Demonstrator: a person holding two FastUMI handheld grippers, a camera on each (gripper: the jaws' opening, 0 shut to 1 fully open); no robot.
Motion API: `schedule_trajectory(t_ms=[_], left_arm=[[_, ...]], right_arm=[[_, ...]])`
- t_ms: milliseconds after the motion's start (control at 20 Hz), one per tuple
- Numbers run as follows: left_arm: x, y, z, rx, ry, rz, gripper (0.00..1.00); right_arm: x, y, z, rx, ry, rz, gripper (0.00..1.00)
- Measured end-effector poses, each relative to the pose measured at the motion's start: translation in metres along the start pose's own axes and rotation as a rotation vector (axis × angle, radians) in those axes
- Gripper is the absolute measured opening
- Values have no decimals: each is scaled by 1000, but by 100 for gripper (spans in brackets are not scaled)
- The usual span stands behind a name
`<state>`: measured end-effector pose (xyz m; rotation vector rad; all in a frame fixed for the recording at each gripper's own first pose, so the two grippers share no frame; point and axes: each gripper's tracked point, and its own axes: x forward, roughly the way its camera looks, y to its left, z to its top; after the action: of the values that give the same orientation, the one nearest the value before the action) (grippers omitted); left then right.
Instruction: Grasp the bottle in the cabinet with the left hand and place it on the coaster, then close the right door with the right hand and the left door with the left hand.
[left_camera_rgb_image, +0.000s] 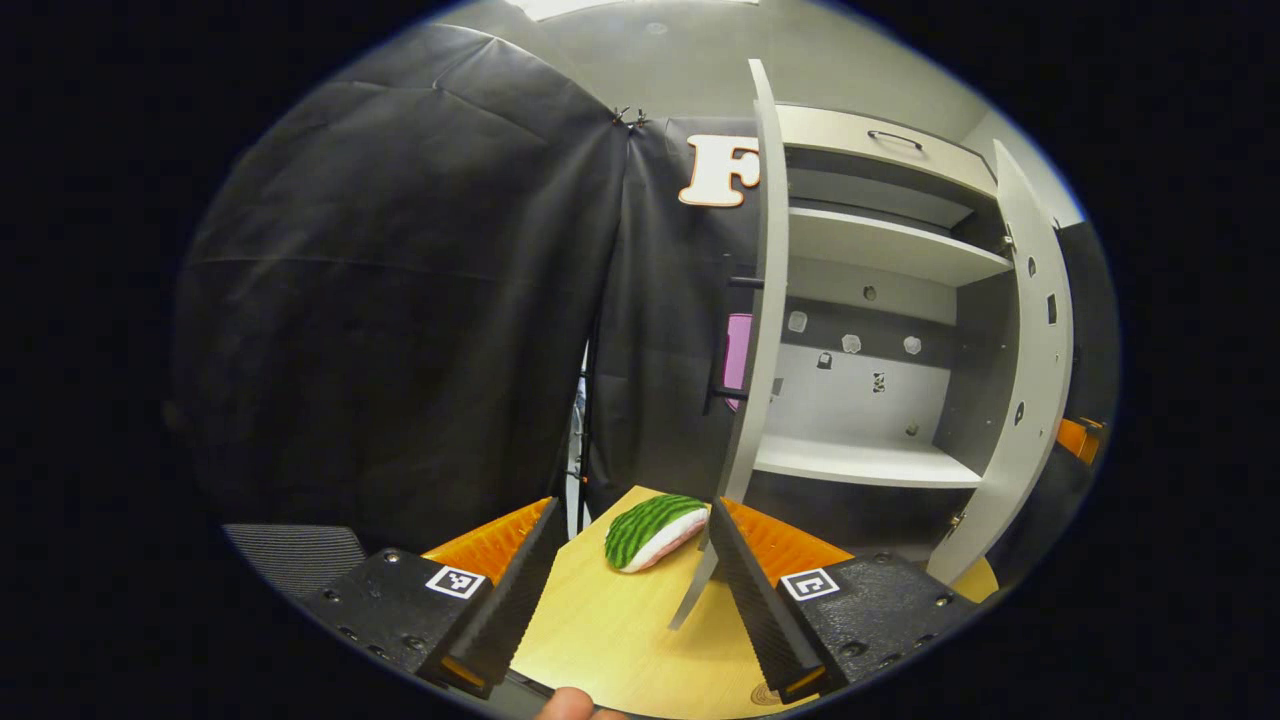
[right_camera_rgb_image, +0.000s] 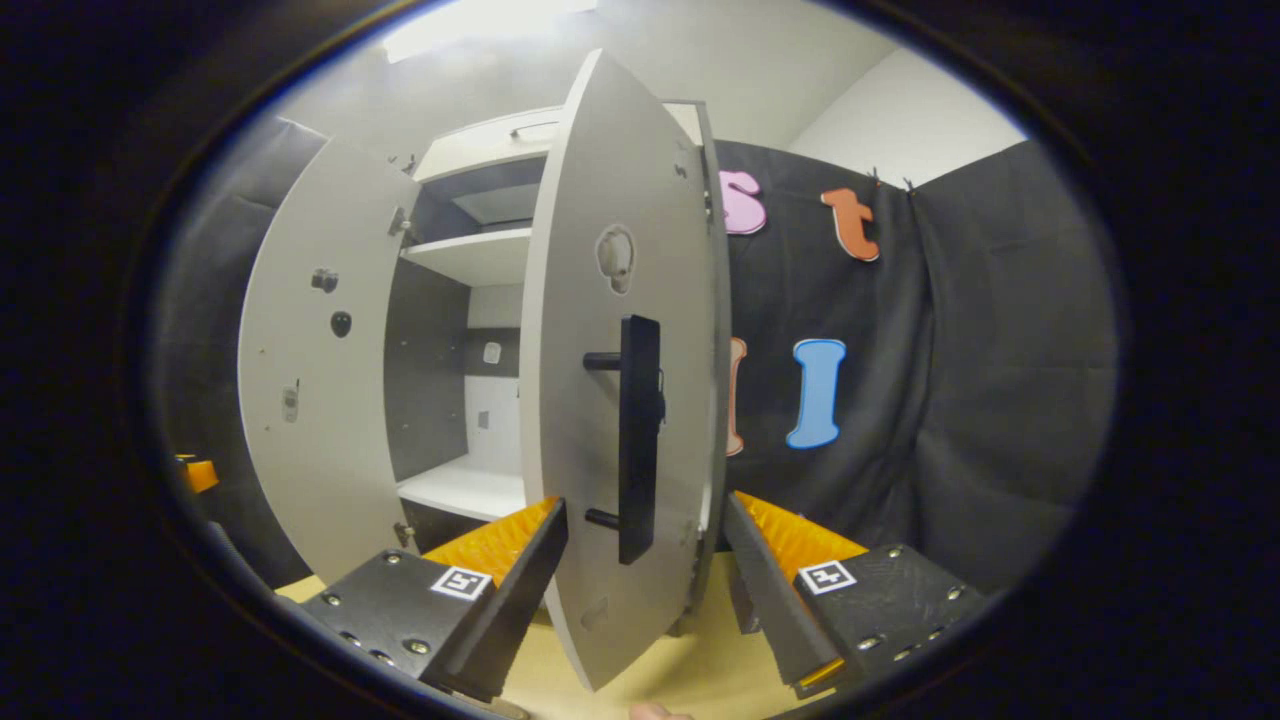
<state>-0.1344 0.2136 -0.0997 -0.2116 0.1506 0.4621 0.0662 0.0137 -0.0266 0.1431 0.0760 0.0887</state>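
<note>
The white cabinet (left_camera_rgb_image: 870, 465) stands open on the wooden table, and its shelves look bare. In the left gripper view the left door (left_camera_rgb_image: 762, 300) is edge-on, its lower corner hanging between my fingers, close to the right one. My left gripper (left_camera_rgb_image: 633, 515) is open. A green-striped watermelon-slice piece (left_camera_rgb_image: 655, 530) lies on the table just past its tips. In the right gripper view the right door (right_camera_rgb_image: 600, 330) fills the middle, and its black handle (right_camera_rgb_image: 638, 440) sits between the fingers of my open right gripper (right_camera_rgb_image: 645, 505). The left door (right_camera_rgb_image: 310, 400) shows its inner face.
The wooden table (left_camera_rgb_image: 620, 640) runs under both grippers. A drawer with a dark handle (left_camera_rgb_image: 892, 138) tops the cabinet. Black cloth walls close in on the left and behind. The right door (left_camera_rgb_image: 1030, 380) juts out at the right, with something orange (left_camera_rgb_image: 1080, 438) beyond it.
</note>
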Motion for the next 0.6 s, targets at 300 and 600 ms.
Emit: schedule_trajectory(t_ms=[300,600], left_arm=[[0,10,-3,-10,4,21,92],[3,13,-6,-3,14,21,92]], right_arm=[[4,63,-1,10,8,163,96],[2,95,0,24,9,250,97]])
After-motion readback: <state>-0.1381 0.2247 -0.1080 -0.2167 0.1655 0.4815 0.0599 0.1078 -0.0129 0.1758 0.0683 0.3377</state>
